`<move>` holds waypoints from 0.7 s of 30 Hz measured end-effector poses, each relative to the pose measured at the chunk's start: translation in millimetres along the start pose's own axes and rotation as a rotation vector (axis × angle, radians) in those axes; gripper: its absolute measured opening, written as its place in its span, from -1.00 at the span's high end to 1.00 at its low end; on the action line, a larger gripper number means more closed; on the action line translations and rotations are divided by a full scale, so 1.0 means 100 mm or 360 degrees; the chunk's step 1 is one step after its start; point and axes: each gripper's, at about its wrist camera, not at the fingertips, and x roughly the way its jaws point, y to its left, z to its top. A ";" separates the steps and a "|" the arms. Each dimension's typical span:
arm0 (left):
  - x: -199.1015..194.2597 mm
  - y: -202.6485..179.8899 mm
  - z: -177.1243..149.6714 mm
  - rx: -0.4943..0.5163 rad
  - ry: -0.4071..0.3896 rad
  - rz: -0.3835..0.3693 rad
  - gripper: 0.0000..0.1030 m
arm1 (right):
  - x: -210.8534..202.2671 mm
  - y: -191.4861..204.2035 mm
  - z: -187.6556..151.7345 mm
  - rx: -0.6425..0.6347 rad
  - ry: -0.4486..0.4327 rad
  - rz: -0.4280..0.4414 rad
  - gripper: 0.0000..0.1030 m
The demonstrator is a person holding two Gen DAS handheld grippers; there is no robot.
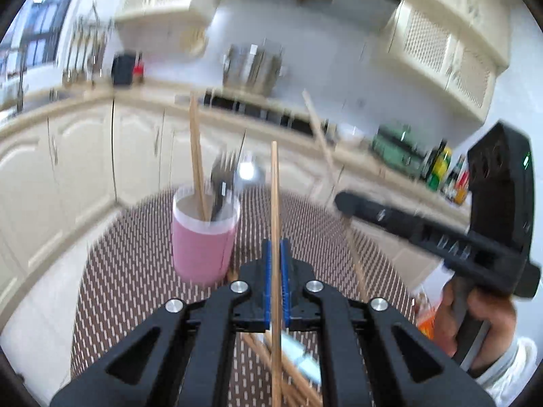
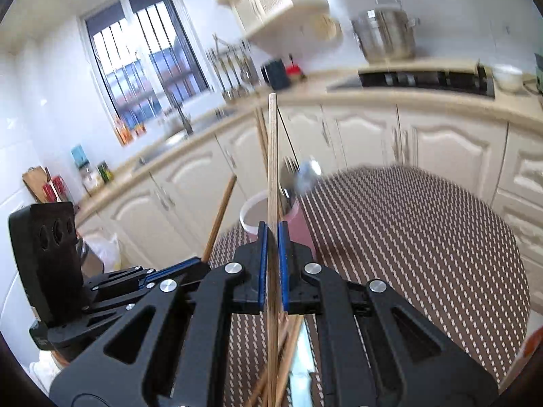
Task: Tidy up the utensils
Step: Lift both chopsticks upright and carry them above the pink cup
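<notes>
Cream cabinets (image 2: 451, 142), barred window (image 2: 142, 68), blurry pot (image 2: 385, 35) maybe steel.

My pink cup (image 1: 203, 237), frame centre, stands upright holding chopsticks (image 1: 197, 156) and cutlery; loose wooden chopsticks (image 1: 292, 369) lie bottom centre.

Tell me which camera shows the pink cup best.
The left wrist view: the pink cup stands in plain sight on the table, with a chopstick and cutlery inside. In the right wrist view, the right gripper and its chopstick hide most of the cup.
</notes>
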 end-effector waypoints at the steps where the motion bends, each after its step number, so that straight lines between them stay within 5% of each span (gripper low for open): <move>1: -0.04 0.01 0.07 0.0001 -0.0082 -0.0003 0.90 | 0.00 0.00 0.04 -0.0004 -0.0023 0.0002 0.87; 9: -0.10 0.16 0.49 -0.0063 -0.0541 0.0064 0.90 | 0.36 0.12 0.31 -0.0021 -0.0237 0.0044 0.86; 21: 0.36 0.41 0.75 -0.0094 -0.0857 0.0129 0.90 | 0.85 0.03 0.58 -0.0027 -0.0471 0.0052 0.86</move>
